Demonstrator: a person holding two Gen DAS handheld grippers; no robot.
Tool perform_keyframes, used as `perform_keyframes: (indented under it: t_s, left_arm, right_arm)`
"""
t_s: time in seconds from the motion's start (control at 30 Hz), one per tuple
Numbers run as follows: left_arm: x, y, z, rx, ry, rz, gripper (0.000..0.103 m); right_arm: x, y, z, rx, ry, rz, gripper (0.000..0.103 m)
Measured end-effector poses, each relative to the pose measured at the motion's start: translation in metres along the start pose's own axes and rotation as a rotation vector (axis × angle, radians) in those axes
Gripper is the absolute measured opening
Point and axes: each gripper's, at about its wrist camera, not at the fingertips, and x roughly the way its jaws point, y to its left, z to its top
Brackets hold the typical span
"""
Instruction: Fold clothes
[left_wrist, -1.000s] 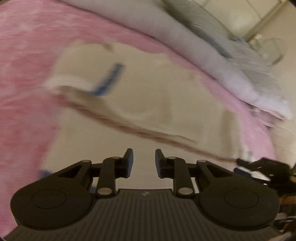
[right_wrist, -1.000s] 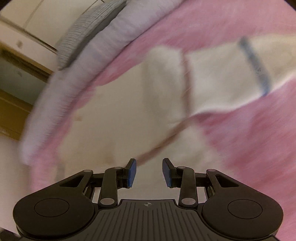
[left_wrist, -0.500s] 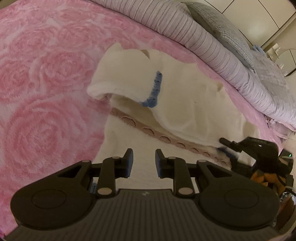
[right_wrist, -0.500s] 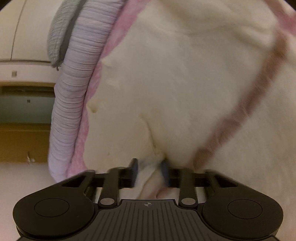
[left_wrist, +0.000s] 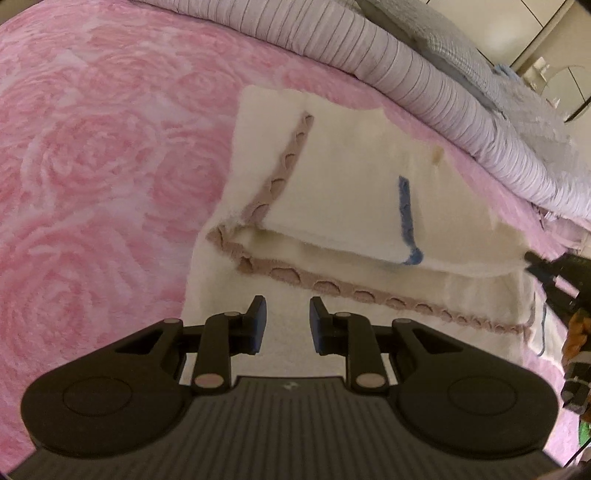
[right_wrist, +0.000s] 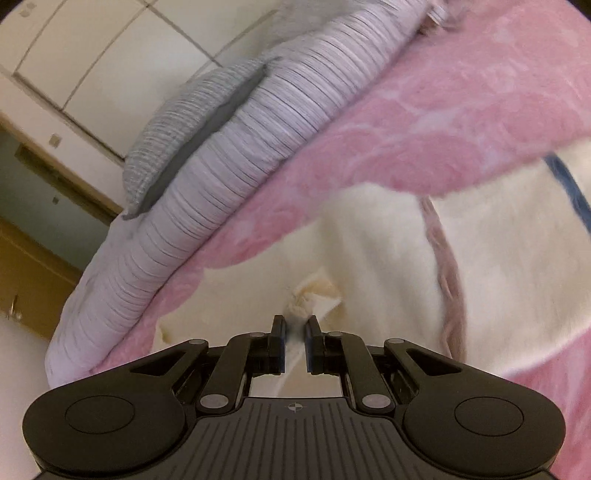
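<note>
A cream fleece garment (left_wrist: 343, 192) with a dusty-pink scalloped trim (left_wrist: 369, 295) and a blue stitched line (left_wrist: 406, 218) lies partly folded on a pink rose-patterned blanket (left_wrist: 92, 166). My left gripper (left_wrist: 284, 317) is open and empty, just above the garment's near part. My right gripper (right_wrist: 294, 338) is shut on a bunched edge of the garment (right_wrist: 388, 258). The right gripper also shows at the right edge of the left wrist view (left_wrist: 546, 273), at the folded layer's corner.
A lilac striped duvet roll (left_wrist: 424, 85) and a grey pillow (right_wrist: 184, 122) lie along the far side of the bed. Cream wardrobe panels (right_wrist: 74, 55) and a wooden cabinet (right_wrist: 22, 280) stand beyond.
The right gripper closed on the garment's edge and pulled the folded layer across; the blue line shifted to the right. The left gripper stayed open.
</note>
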Motion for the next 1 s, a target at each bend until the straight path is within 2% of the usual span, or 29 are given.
perform_keyframes:
  t_s: [0.07, 0.17, 0.23, 0.27, 0.33, 0.47, 0.5, 0.57, 0.63, 0.73, 0.9, 1.0]
  left_arm:
    - [0.003, -0.001, -0.002, 0.001, 0.009, 0.011, 0.020]
    - [0.003, -0.005, -0.006, 0.010, 0.023, 0.026, 0.020]
    - [0.002, -0.009, -0.008, 0.027, 0.028, 0.035, 0.020]
    - [0.002, -0.011, -0.010, 0.036, 0.035, 0.039, 0.020]
    - [0.002, -0.016, -0.016, 0.050, 0.051, 0.048, 0.020]
    - [0.003, -0.031, -0.026, 0.073, 0.075, 0.054, 0.020]
    - [0.003, -0.036, -0.027, 0.074, 0.077, 0.049, 0.020]
    - [0.005, -0.048, -0.030, 0.076, 0.082, 0.036, 0.020]
    - [0.007, -0.061, -0.033, 0.086, 0.085, 0.027, 0.020]
    - [0.009, -0.084, -0.036, 0.113, 0.079, 0.016, 0.020]
    - [0.014, -0.120, -0.043, 0.143, 0.059, 0.001, 0.020]
    - [0.015, -0.132, -0.046, 0.152, 0.048, 0.007, 0.020]
  right_arm:
    - [0.004, 0.003, -0.002, -0.030, 0.007, -0.014, 0.009]
    - [0.019, -0.007, -0.011, -0.039, 0.109, -0.123, 0.011]
    - [0.021, -0.020, -0.016, -0.021, 0.148, -0.172, 0.016]
    - [0.013, -0.025, -0.018, -0.002, 0.133, -0.150, 0.017]
    - [-0.007, -0.035, -0.020, 0.002, 0.122, -0.158, 0.017]
    - [-0.053, -0.082, -0.018, 0.140, 0.114, -0.102, 0.017]
    - [-0.064, -0.095, -0.017, 0.181, 0.109, -0.110, 0.019]
    - [-0.093, -0.127, -0.012, 0.257, 0.059, -0.192, 0.027]
    - [-0.120, -0.164, -0.008, 0.370, 0.005, -0.227, 0.036]
    - [-0.158, -0.223, -0.002, 0.586, -0.109, -0.221, 0.037]
    - [-0.189, -0.286, 0.021, 0.751, -0.310, -0.181, 0.037]
    - [-0.189, -0.315, 0.033, 0.852, -0.369, -0.166, 0.037]
